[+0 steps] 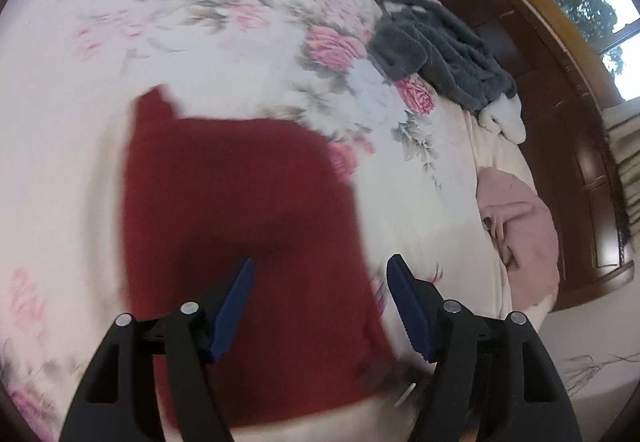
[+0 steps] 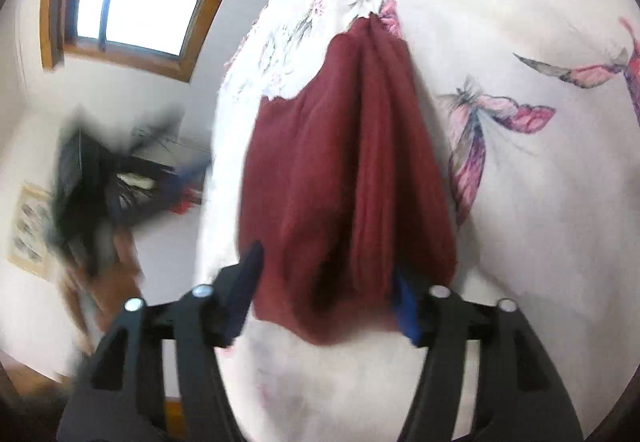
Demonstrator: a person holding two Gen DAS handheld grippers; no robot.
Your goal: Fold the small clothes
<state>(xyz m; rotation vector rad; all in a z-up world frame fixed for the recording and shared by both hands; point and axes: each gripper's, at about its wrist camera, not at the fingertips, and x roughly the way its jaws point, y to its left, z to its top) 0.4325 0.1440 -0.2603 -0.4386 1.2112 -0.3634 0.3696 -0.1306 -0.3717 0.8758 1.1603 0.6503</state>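
left claw point(image 1: 320, 274) hangs spread wide over the red garment point(image 1: 240, 226) on the floral bed point(image 1: 200, 22); right claw point(image 2: 324, 262), jaws also apart, straddles its bunched end.

A bedroom in a home. A bed point(image 1: 200, 42) covered by a white sheet printed with pink roses and butterflies fills most of both views. At the right of the left wrist view stands a dark wooden headboard point(image 1: 560, 130), with a wood-framed window point(image 1: 592, 2) above it. A grey fleece garment point(image 1: 440, 54) and a pink cloth point(image 1: 520, 218) lie on the bed.
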